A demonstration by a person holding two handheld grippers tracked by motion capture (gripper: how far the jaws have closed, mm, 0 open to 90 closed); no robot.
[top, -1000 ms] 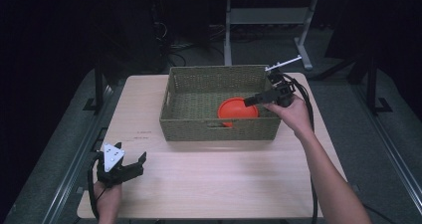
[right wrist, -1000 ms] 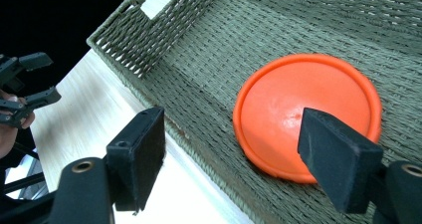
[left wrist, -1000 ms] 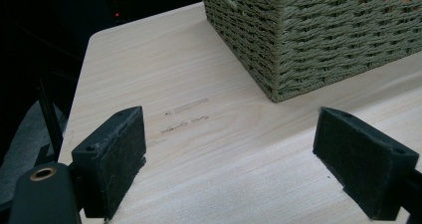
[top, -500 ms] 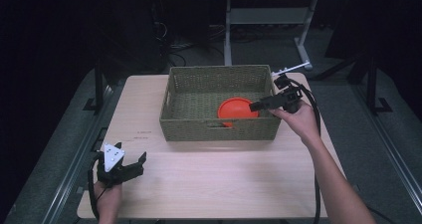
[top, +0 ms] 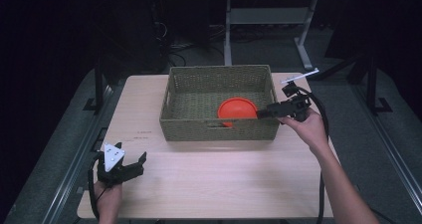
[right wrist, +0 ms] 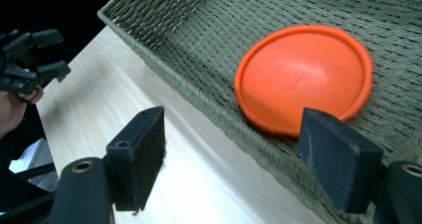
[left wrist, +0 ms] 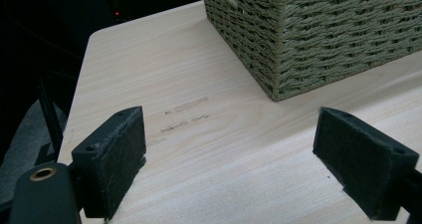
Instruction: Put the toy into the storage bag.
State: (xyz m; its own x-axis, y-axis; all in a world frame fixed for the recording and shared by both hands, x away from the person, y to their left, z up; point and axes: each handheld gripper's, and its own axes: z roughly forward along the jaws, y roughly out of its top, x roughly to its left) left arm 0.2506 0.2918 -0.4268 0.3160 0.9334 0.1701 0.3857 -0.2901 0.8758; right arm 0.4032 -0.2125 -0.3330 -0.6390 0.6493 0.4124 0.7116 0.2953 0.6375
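Observation:
An orange disc (top: 237, 110) (right wrist: 304, 77) lies flat on the floor of a woven olive basket (top: 219, 130) (right wrist: 164, 22), near its front right. My right gripper (top: 264, 113) (right wrist: 234, 154) hangs open over the basket's front right rim, its jaws spread wide just short of the disc and holding nothing. My left gripper (top: 135, 166) (left wrist: 239, 149) rests open and holding nothing at the table's front left, pointing toward the basket's near left corner (left wrist: 318, 35). The left gripper (right wrist: 30, 59) also appears far off in the right gripper view.
The light wooden table (top: 209, 179) has bare room in front of the basket and to its left. Faint pencil marks (left wrist: 186, 115) sit on the wood ahead of the left gripper. A metal stand (top: 298, 35) is on the floor behind the table.
My right gripper has drawn back and down from above the basket toward its front right rim. The disc and the left gripper have not moved.

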